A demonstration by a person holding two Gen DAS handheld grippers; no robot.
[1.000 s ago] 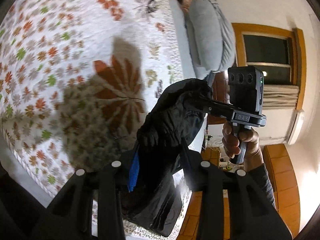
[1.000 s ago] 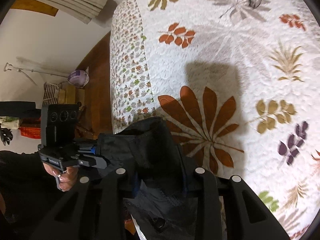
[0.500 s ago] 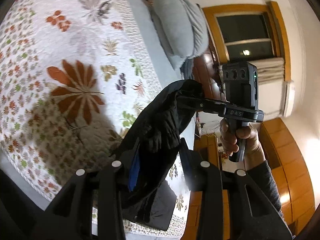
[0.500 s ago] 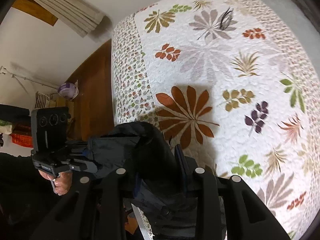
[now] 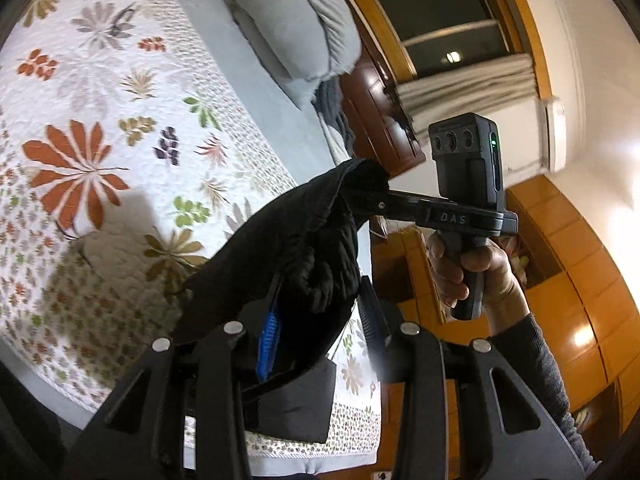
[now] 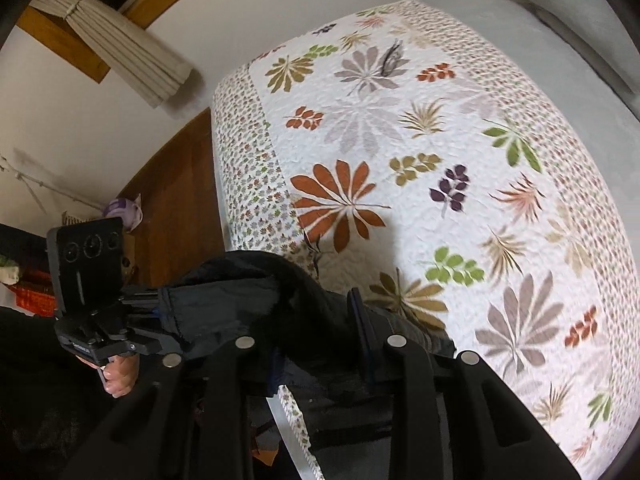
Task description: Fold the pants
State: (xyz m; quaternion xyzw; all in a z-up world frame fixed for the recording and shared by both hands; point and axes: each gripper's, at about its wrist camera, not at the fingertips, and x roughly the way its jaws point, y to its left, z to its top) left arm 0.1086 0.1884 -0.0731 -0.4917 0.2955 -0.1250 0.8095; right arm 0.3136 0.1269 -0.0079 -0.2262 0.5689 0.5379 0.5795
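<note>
The pants (image 5: 288,248) are black, of a thin, slightly crinkled cloth, and hang bunched in the air above the near edge of the bed (image 5: 256,80), stretched in a sagging band between the two tongs. In the left wrist view the left tongs (image 5: 316,312) pinch a thick gathered wad of the cloth between their fingers, a blue pad (image 5: 266,336) showing on one finger; below them a flat dark panel of the pants drops over the quilt's border. Farther off, the right tongs (image 5: 372,200) grip the other end, where the cloth rises to a rumpled peak, and the person's right hand (image 5: 472,264) wraps the handle. In the right wrist view the right tongs (image 6: 320,336) are closed on the cloth, which humps up between the fingers in soft folds, with a greyer sheen on the stretch running to the left tongs (image 6: 164,312); these hold a hemmed edge, the left hand (image 6: 120,376) showing under them. The quilt (image 6: 420,160) is white with leaf prints in rust, green, purple and grey, and a shadow falls on it beneath the pants. A grey pillow (image 5: 296,28) lies at the head of the bed, by a window (image 5: 444,24) with a bunched curtain (image 5: 468,84)
</note>
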